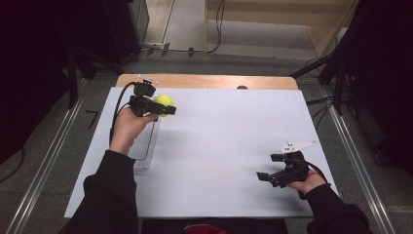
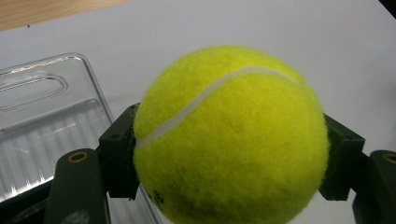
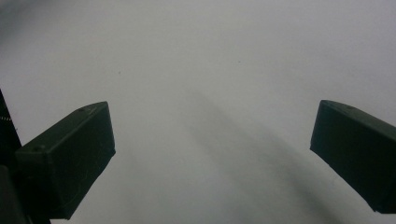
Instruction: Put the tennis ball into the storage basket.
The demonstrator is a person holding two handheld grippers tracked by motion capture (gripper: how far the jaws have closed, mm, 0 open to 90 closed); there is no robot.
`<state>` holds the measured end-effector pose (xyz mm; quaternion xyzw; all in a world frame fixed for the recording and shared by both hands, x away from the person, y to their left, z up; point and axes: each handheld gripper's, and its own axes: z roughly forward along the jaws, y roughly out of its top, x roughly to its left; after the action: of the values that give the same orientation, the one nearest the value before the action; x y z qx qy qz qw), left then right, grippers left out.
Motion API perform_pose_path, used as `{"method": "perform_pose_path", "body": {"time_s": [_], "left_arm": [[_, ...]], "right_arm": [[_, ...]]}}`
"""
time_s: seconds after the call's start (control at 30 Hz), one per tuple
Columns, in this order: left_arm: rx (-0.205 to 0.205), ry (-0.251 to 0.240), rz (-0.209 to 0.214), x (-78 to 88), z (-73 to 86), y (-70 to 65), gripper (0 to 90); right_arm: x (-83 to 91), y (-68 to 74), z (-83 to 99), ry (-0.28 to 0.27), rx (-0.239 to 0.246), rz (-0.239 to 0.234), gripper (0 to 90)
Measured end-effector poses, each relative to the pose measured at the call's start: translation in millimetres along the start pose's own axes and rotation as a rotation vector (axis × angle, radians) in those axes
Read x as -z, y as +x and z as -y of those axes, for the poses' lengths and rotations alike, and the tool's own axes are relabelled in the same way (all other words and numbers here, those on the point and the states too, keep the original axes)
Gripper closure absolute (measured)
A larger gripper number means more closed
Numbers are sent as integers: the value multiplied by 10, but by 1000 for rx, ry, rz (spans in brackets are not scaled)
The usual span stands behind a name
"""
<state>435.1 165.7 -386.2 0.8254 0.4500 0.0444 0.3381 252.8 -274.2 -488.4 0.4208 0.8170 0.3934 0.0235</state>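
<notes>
The left gripper (image 1: 157,108) pinches the ball (image 1: 164,104) between its fingers (image 2: 116,154), above the desk (image 1: 224,146) just beside the clear tray (image 1: 143,146). This looks like the carrying step; next it needs a spot to lower and release. The right gripper (image 1: 270,168) rests low, fingers (image 3: 70,158) spread, empty
</notes>
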Motion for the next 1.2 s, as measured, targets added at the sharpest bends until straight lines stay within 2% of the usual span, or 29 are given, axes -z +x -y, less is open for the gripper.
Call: {"method": "perform_pose_path", "body": {"time_s": [0.4, 0.53, 0.8, 1.2], "left_arm": [[30, -17, -24, 108, 36, 115, 267], [31, -12, -57, 128, 44, 145, 266], [55, -21, -59, 170, 68, 231, 267], [86, -28, -88, 225, 103, 339, 266]], "right_arm": [[-16, 3, -7, 3, 2, 3, 0], [-18, 4, -7, 3, 3, 3, 0], [-23, 6, -8, 7, 6, 1, 0], [-21, 10, -3, 5, 5, -1, 0]]}}
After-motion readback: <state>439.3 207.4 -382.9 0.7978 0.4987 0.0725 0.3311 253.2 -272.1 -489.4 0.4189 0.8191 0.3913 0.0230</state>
